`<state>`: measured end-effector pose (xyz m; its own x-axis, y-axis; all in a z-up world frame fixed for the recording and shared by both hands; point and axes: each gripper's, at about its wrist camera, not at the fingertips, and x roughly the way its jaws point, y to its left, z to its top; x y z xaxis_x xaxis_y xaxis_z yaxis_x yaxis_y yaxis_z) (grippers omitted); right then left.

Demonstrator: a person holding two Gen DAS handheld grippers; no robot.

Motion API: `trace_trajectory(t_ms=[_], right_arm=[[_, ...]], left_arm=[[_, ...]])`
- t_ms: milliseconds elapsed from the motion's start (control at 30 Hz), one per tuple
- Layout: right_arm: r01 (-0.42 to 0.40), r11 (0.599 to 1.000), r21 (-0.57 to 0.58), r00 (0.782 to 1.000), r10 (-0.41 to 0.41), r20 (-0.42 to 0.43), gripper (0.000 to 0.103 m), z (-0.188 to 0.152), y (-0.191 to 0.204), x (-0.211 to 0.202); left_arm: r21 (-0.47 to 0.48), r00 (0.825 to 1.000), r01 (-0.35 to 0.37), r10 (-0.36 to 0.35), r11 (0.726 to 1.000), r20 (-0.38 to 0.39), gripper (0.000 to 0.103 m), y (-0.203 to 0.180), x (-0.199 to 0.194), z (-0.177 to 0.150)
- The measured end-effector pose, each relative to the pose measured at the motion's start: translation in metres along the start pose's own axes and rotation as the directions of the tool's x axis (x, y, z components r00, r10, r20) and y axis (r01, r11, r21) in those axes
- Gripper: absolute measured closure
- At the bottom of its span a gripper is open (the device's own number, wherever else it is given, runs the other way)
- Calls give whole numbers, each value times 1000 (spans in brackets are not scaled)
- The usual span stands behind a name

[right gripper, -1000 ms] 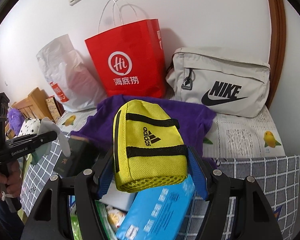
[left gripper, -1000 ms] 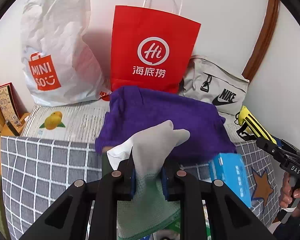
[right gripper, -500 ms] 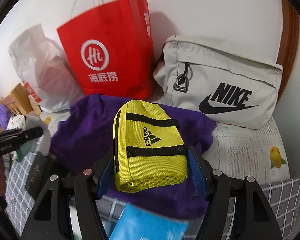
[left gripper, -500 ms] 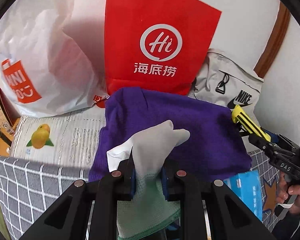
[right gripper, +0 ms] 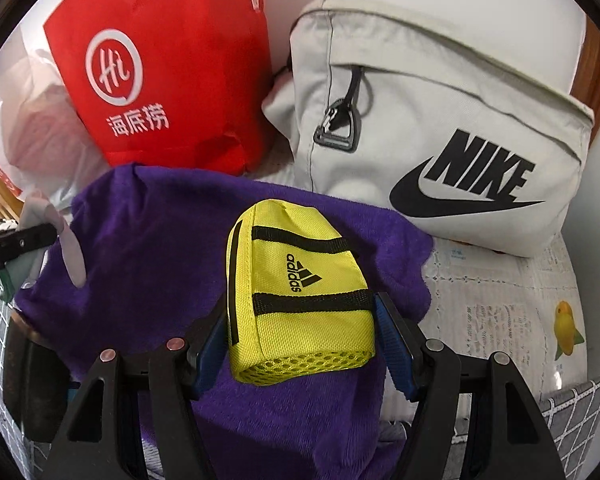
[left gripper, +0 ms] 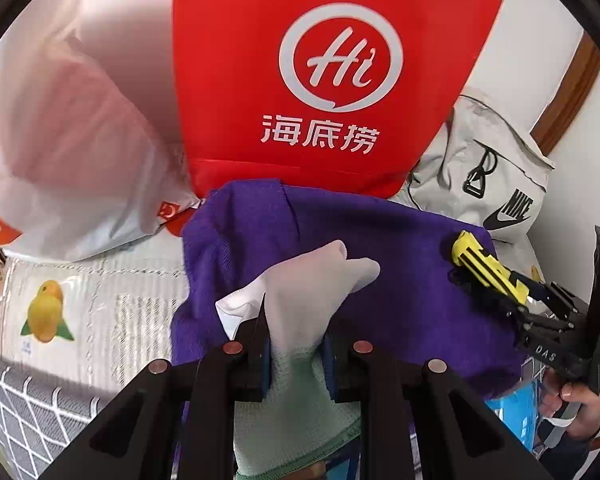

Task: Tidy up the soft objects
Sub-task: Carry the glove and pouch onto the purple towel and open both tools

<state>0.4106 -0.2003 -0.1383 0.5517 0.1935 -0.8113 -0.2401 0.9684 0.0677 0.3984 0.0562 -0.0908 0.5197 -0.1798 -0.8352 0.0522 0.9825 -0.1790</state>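
Nearest the left wrist camera, the left hand-held gripper [left gripper: 296, 354] has its two blue-padded fingers closed tight on a pale grey-and-green glove [left gripper: 300, 320], whose limp fingertips flop forward over the purple towel [left gripper: 340, 248]. In the right wrist view, the right hand-held gripper [right gripper: 300, 332] clamps a yellow Adidas pouch [right gripper: 296, 300] between its blue pads, the jaws spread about as wide as the pouch and pressing on both its sides; the pouch hangs just above the same purple towel [right gripper: 160, 264], with its mesh end toward the camera. The towel lies rumpled on a white cover printed with yellow fruit [right gripper: 500, 300], and a grey checked cloth [left gripper: 28, 404] shows at the near edge. A blue packet [left gripper: 516, 412] peeks out beneath the towel's right side. Behind the towel, a red paper bag [left gripper: 320, 80] stands against the wall, flanked by a white plastic bag [left gripper: 72, 140] to the left and a light grey Nike bag [right gripper: 440, 140] to the right.
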Motion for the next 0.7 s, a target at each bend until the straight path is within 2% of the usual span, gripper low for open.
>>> trace_trajectory(t_ms=[300,567,633,700], right_arm=[[-24,999,22,999,25,-37,35,3,-7,13],[-66,997,38,995,68,-68,29,2,-8,18],[-84,995,48,994,87,-61,25,3,-9,13],[-100,993,60,994,103,-46,20,3,-12,6]], left_arm=[[6,999,-18,18,1000,-40,84,1,33,23],[-9,997,-23,22,1000,-68,81,2,62,35],[-10,997,-28,27,1000,-74,79,1,66,36],[-14,997,-21,20,1000,-70,69,1,69,37]])
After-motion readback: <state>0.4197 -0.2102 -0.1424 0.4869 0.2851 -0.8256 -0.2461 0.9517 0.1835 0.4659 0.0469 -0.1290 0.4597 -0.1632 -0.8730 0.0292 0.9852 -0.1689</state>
